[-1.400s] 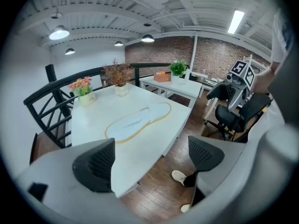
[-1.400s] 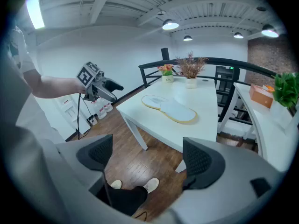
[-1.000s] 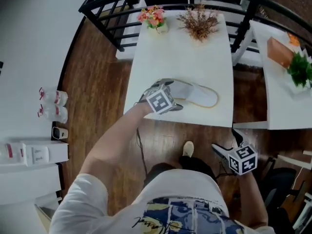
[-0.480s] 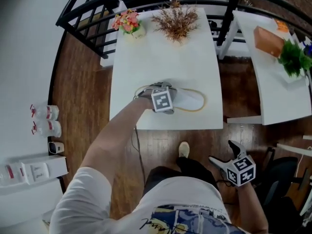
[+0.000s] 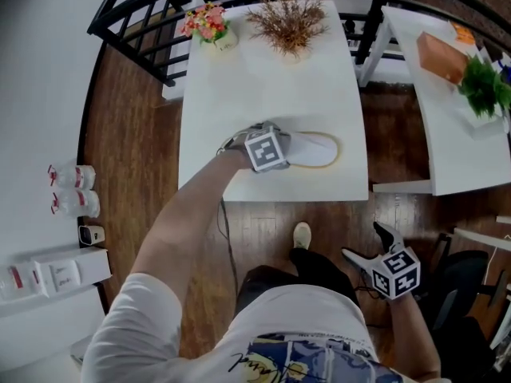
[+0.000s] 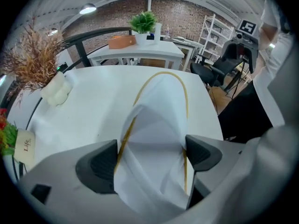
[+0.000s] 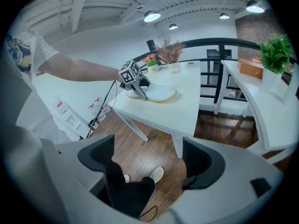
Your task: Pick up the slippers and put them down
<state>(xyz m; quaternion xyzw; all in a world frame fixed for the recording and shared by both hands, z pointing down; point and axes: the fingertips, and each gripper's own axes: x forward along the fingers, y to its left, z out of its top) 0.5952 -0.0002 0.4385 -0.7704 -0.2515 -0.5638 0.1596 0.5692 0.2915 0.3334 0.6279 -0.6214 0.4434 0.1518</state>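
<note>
A white slipper (image 5: pixel 316 149) with a tan sole edge lies near the front edge of the white table (image 5: pixel 271 78). My left gripper (image 5: pixel 267 139) points steeply down over its heel end. In the left gripper view its jaws are closing, and both dark pads press the slipper (image 6: pixel 159 125), whose soft upper is creased between them (image 6: pixel 149 155). My right gripper (image 5: pixel 369 244) hangs low at the right, off the table and above the wooden floor. Its jaws (image 7: pixel 147 157) stand open with nothing between them. From there the slipper (image 7: pixel 158 94) and the left gripper (image 7: pixel 135 80) show far off.
A flower pot (image 5: pixel 206 26) and a dried plant (image 5: pixel 287 22) stand at the table's far end, before a black railing (image 5: pixel 136 14). A second white table (image 5: pixel 447 150) at right carries a green plant (image 5: pixel 483 90) and an orange box (image 5: pixel 443 54). Bottles (image 5: pixel 68 190) stand at left.
My left gripper came down onto the slipper's heel end and its jaws closed on the upper. The right gripper stayed low at the right, open.
</note>
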